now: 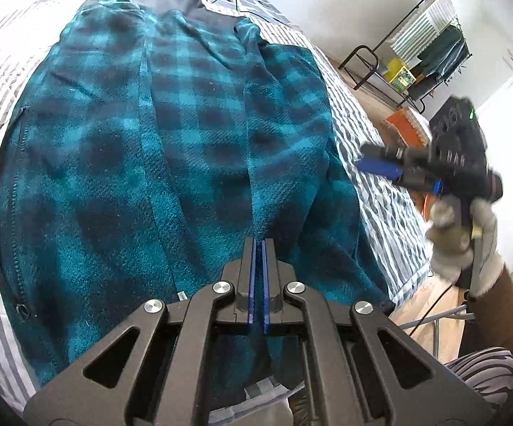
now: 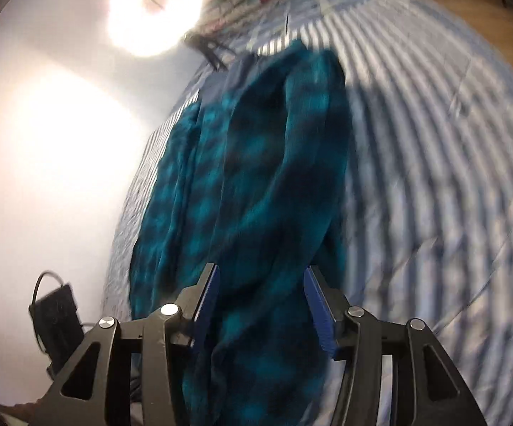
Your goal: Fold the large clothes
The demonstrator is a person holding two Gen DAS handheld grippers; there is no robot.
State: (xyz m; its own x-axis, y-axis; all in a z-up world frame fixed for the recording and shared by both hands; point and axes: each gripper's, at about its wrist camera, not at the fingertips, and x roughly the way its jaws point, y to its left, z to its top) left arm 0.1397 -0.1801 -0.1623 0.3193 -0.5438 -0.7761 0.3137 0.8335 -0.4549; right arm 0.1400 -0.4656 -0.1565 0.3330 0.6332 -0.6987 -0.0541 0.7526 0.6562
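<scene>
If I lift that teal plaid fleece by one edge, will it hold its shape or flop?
The teal plaid fleece will probably flop: it lies in soft folds on the striped bedspread. Its thick pile suggests some weight and good grip for the right gripper.

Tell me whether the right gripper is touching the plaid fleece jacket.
Apart. In the left wrist view the right gripper hangs over the striped bedding, with a clear strip of bedding between it and the plaid fleece jacket.
</scene>
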